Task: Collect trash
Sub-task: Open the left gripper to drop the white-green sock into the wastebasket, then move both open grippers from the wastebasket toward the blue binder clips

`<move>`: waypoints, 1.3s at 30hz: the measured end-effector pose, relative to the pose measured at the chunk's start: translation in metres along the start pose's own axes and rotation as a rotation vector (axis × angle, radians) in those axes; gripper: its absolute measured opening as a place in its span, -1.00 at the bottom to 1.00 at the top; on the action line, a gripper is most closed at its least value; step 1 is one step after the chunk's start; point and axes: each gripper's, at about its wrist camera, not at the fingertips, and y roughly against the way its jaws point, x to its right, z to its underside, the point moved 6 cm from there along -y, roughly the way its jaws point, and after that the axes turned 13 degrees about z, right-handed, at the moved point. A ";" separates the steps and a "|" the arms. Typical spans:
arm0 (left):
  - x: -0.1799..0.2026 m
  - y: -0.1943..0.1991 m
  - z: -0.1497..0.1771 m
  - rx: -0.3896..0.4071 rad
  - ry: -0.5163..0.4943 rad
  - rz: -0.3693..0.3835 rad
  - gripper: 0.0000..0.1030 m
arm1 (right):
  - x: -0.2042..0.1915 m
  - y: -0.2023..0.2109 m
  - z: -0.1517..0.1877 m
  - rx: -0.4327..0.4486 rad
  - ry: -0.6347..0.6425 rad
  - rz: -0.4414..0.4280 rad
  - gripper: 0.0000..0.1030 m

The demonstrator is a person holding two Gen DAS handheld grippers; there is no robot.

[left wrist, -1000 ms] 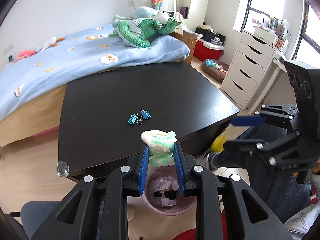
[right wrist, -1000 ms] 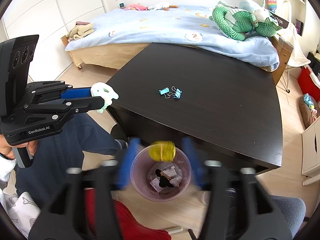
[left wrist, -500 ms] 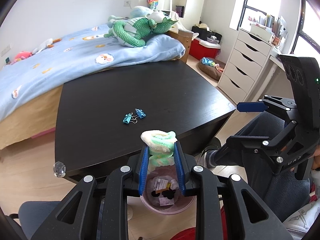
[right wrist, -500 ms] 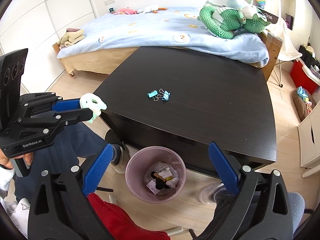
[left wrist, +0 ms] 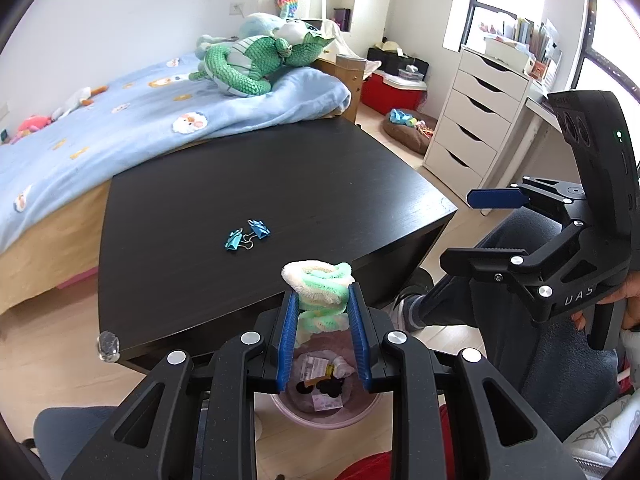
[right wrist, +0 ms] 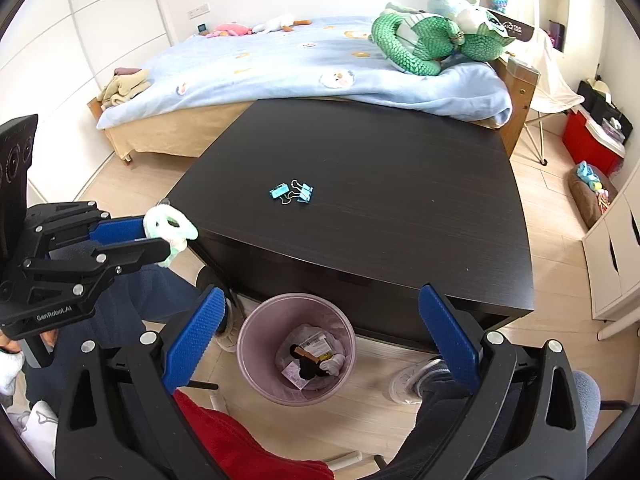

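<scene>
My left gripper (left wrist: 322, 300) is shut on a fuzzy green-and-white loop (left wrist: 318, 286), held over a pink waste bin (left wrist: 320, 420) on the floor by the black table (left wrist: 280, 184). From the right wrist view that gripper (right wrist: 160, 236) and its loop (right wrist: 170, 226) hang left of the table corner. My right gripper (right wrist: 320, 298) stands wide open above the bin (right wrist: 248, 344), nothing between its blue pads (right wrist: 192, 336). Paper scraps and a dark item (right wrist: 312, 358) lie in the bin. Two blue binder clips (right wrist: 291, 193) rest on the table.
A bed with a blue blanket (right wrist: 300, 64) and a green plush toy (right wrist: 432, 44) borders the table's far side. A white drawer unit (left wrist: 480, 120) stands at the right. A person's legs and a shoe (right wrist: 228, 328) are beside the bin.
The right gripper's jaws spread wide and the yellow thing that was between them over the bin is gone from them. The left gripper kept its hold on the fuzzy loop.
</scene>
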 end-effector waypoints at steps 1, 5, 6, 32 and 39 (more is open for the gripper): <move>0.001 0.000 0.000 -0.001 -0.002 0.001 -0.51 | 0.001 0.000 0.000 0.000 -0.003 0.001 0.87; 0.005 -0.003 -0.001 -0.010 -0.010 0.009 -0.51 | 0.005 0.000 0.000 -0.001 -0.020 -0.003 0.87; 0.006 -0.004 -0.001 -0.013 -0.011 0.009 -0.51 | 0.006 0.000 0.000 0.001 -0.022 -0.003 0.87; -0.009 -0.007 0.003 0.006 0.019 -0.043 0.85 | 0.010 0.002 -0.001 0.004 -0.037 -0.012 0.88; -0.016 -0.006 0.002 0.010 0.035 -0.055 0.85 | 0.008 0.000 -0.001 0.003 -0.034 -0.022 0.89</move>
